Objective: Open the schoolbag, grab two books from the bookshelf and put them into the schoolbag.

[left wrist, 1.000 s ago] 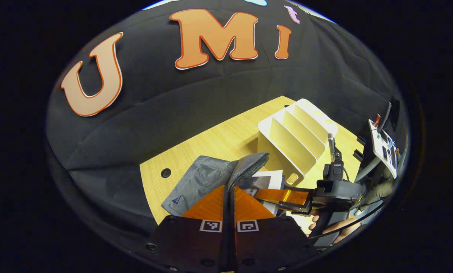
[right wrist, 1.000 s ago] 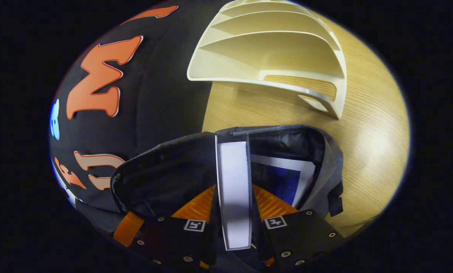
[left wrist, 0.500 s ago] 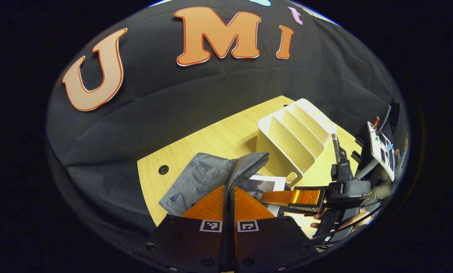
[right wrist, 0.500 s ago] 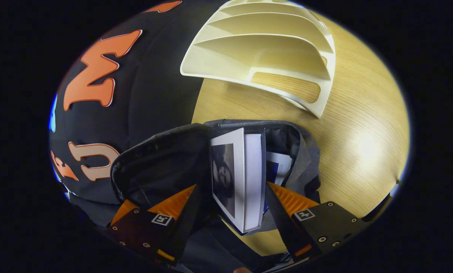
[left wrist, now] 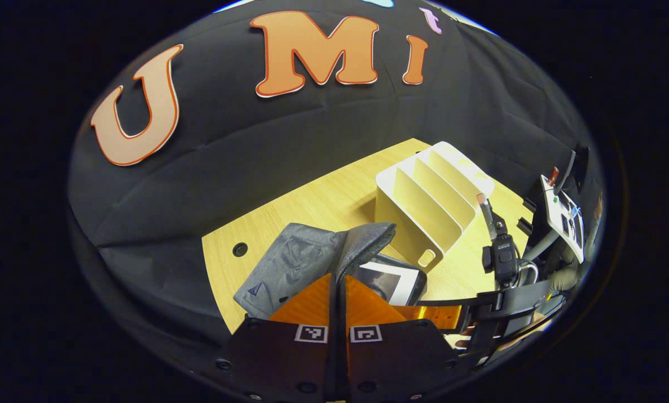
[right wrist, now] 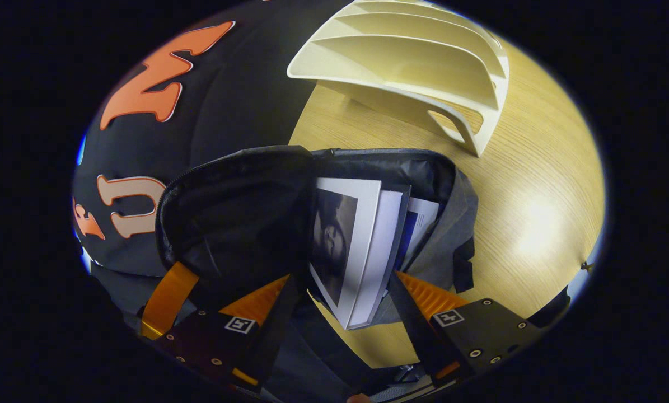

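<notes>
The schoolbag (right wrist: 244, 207) lies open near the tabletop's (right wrist: 536, 184) left front edge, two books inside: a white-edged book (right wrist: 362, 240) leaning on a blue-covered book (right wrist: 421, 224). The left tool (left wrist: 338, 280) is clenched on the bag's flap (left wrist: 368, 243). The right tool (right wrist: 340, 291) is released, its fingers apart either side of the white-edged book. The bookshelf (right wrist: 418, 61) stands behind.

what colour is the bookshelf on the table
Cream white; the bookshelf shows best in the right gripper view, standing behind the schoolbag.
</notes>
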{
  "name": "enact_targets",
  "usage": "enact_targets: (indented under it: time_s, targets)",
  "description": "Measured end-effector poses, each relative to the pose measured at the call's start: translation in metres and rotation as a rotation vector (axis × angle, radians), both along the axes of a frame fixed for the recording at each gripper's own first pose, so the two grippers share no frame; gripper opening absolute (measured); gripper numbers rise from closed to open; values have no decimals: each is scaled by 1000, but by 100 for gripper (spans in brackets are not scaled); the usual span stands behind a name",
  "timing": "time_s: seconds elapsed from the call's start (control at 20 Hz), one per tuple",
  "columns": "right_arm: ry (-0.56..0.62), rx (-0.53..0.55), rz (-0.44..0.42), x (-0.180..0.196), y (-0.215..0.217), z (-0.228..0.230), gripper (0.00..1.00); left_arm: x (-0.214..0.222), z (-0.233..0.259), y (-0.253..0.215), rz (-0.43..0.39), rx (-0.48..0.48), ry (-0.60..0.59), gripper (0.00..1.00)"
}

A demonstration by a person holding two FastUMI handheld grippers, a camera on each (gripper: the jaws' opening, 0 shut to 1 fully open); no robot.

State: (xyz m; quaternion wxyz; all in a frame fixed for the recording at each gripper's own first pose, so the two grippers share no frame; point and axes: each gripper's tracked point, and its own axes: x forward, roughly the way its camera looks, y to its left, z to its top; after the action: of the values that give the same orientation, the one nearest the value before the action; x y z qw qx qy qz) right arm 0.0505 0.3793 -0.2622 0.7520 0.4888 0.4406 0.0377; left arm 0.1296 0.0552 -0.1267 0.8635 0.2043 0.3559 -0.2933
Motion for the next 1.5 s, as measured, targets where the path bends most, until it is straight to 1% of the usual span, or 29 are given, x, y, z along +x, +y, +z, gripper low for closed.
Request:
enact_targets:
  time_s: [0.15,0.25,0.5,0.65,0.75,0.8,0.85,1.0,1.1,1.2,1.3,1.4,1.5]
  targets:
    - [-10,6,14,-12,-13,6,99,-5,-3,1,13,-11,14,0]
    - [-14,-13,23,-21,-29,7,98,-11,-5,3,24,-14,17,1]
    - [-19,-30,11,-38,-87,16,99,-24,-17,-5,52,-12,37,1]
    - [-20,-71,11,-42,-130,20,99,-34,-27,-13,85,-12,61,5]
    - [-14,-92,31,-43,-154,22,98,-42,-34,-22,105,-19,85,14]
    - [-10,-104,47,-45,-166,23,98,-46,-35,-26,118,-22,91,20]
    - [-6,-119,64,-44,-178,23,99,-49,-36,-30,133,-20,92,30]
    - [1,-171,121,-44,-210,22,99,-60,-46,-48,173,-26,97,71]
    - [-1,-221,165,-43,-234,21,99,-75,-52,-59,220,-52,101,99]
    - [-14,-298,214,-42,-258,21,99,-83,-55,-72,278,-90,97,99]
    - [-49,-379,258,-37,-281,25,99,-84,-50,-87,350,-153,58,99]
    - [-115,-463,281,-28,-304,41,99,-76,-27,-101,429,-235,-30,99]
    - [-211,-546,282,-13,-322,67,99,-69,4,-111,465,-302,-131,99]
